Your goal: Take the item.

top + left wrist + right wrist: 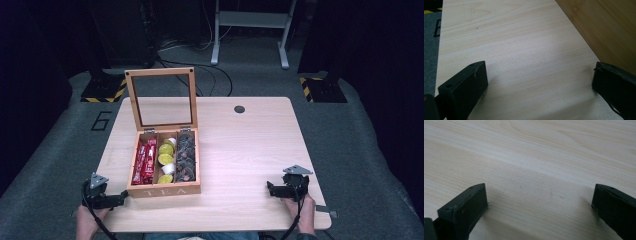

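A wooden tea box marked TEA stands on the light wood table with its glass lid raised upright. Inside lie red packets on the left, yellow-green capsules in the middle and dark capsules on the right. My left gripper rests at the table's front left, just left of the box, open and empty; the box's side wall runs along the right of the left gripper view. My right gripper rests at the front right, open over bare wood.
A round cable hole sits near the table's far edge. Beyond the table are a white frame's legs, cables on the grey floor and black stands with yellow-black striped bases. Bare tabletop stretches between the box and the right gripper.
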Demonstrator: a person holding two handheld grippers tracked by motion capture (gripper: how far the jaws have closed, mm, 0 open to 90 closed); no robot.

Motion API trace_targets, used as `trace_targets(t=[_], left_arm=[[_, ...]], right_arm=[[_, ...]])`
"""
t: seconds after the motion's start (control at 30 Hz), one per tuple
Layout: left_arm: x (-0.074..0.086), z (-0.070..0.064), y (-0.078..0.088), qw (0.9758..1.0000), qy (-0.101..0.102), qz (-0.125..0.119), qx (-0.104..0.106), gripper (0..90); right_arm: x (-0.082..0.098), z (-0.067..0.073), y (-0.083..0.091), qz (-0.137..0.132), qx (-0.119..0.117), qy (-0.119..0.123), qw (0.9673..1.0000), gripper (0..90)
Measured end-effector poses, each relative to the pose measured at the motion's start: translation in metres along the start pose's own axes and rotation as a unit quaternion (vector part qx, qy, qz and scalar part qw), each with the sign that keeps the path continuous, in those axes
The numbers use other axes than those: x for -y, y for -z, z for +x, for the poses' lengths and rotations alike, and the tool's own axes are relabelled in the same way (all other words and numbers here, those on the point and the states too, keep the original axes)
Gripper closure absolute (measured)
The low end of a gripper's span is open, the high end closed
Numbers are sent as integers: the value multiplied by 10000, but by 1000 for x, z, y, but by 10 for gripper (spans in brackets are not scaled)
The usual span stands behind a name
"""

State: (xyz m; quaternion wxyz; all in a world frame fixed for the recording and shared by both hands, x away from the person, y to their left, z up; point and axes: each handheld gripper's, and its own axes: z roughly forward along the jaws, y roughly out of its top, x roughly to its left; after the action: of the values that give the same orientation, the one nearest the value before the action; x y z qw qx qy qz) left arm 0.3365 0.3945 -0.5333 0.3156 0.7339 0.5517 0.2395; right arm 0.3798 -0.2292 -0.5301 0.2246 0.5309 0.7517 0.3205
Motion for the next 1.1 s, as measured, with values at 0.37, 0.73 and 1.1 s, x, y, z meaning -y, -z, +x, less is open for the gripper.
trace_targets(t=[0.37, 0.73, 1.1], left_arm=[[-1, -1, -1, 10000, 73, -11, -44, 4], [-7, 3, 2, 9996, 261, 65, -129, 57], [-30, 13, 21, 9990, 340, -235, -196, 64]], right_arm=[[-1, 0, 0, -11, 57, 43, 10000, 0], [-1, 0, 0, -12, 60, 34, 10000, 0], [-1, 0, -1, -12, 38, -3, 10000, 1]])
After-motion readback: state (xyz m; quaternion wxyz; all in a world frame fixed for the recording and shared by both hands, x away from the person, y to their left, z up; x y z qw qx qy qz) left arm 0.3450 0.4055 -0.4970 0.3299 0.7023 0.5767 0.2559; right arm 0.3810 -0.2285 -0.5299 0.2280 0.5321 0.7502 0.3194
